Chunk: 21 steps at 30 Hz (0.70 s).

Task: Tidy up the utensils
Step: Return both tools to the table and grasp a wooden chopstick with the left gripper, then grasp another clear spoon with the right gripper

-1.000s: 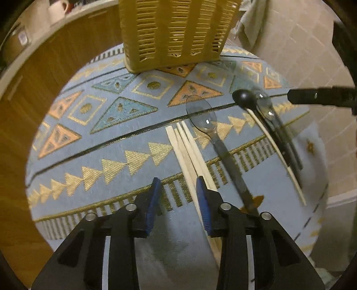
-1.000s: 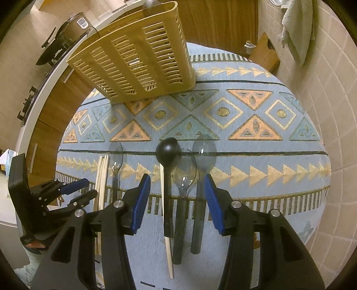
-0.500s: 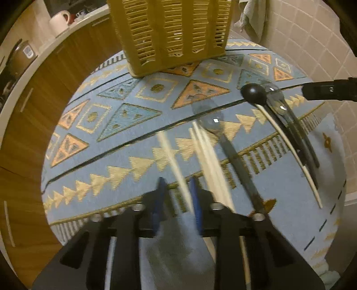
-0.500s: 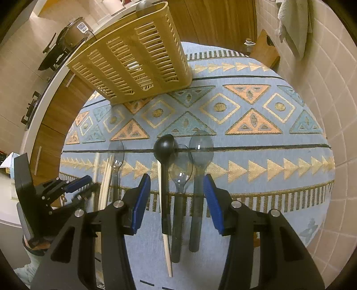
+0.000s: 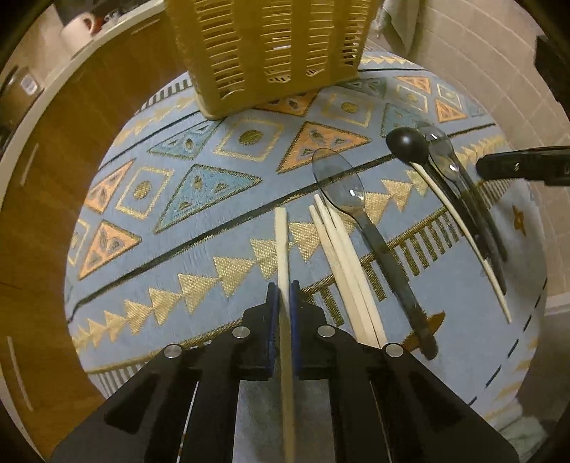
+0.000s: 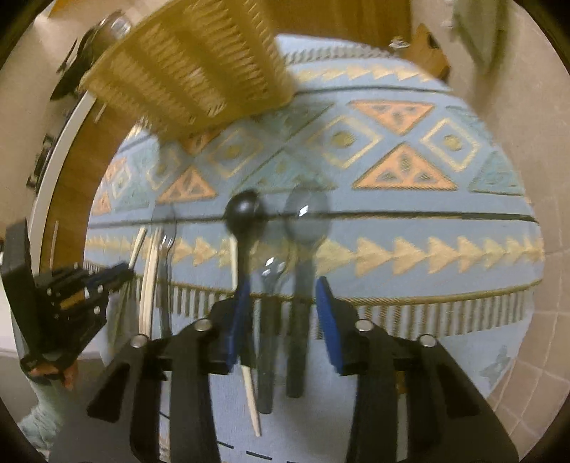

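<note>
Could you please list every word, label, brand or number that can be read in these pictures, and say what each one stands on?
None can be read.
Appliance on the counter: a pale panel, too small and blurred to read.
White mug: no legible print.
Yellow utensil basket and patterned cloth: only slots and woven shapes, no lettering.

No readable text, brand or number shows in either view — the patterned cloth (image 5: 228,199) on the table carries only woven triangles and diamonds (no letters), and the small panel on the appliance (image 5: 28,83) at far left is too blurred to read.
</note>
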### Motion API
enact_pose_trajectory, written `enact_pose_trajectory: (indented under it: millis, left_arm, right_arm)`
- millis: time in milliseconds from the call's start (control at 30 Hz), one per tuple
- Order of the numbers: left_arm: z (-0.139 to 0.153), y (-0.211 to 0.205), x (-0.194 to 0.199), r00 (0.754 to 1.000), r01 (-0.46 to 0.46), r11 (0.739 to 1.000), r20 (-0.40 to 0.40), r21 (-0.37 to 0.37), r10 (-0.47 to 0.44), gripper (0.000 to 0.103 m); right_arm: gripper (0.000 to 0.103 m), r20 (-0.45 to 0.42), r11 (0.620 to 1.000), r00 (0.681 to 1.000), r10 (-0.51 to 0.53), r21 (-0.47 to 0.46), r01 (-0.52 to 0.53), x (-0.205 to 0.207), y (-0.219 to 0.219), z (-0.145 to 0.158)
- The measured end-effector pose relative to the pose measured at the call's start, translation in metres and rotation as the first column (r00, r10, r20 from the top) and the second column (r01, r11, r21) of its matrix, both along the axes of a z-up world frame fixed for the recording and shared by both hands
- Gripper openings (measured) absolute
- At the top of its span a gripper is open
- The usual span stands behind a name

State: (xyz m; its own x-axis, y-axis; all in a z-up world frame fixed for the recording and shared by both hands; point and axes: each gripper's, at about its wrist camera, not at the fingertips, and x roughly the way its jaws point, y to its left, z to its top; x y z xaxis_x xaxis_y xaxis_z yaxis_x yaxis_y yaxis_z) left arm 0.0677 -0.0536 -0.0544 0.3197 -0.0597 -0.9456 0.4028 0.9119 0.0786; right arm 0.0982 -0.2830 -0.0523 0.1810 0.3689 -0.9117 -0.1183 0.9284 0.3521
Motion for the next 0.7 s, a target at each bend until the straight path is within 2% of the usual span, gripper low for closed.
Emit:
enact_pose_trajectory:
  millis: [67,200,567,700]
  left_arm:
    - [-0.001,0.0,0.0,1.0,0.002,1.0,0.006,-0.006,-0.002,0.004]
    - [-0.002,0.008,0.001,1.0,-0.03,0.997,-0.004,-0.078,0.03,0.004]
    - [-0.005,0.023,0.0,0.997,-0.072,0.971,-0.027,-0.228,0.068,0.004]
    - [-0.005,0.025,0.0,0.997,-0.079,0.963,-0.023,-0.259,0.076,0.004]
  right_arm:
    - [0.025,-0.018,1.0,1.0,0.016,-0.001,-0.016,0.002,0.007,-0.005]
    - [0.02,-0.032,0.999,0.999,0.033,-0.028,-0.034,0.006,0.014,-0.011]
    - [0.02,-0.038,0.991,0.997,0.07,-0.116,-0.074,0.007,0.035,-0.018]
    - [0.01,-0.021,0.978,0.996,0.083,-0.19,-0.085,0.005,0.047,-0.018]
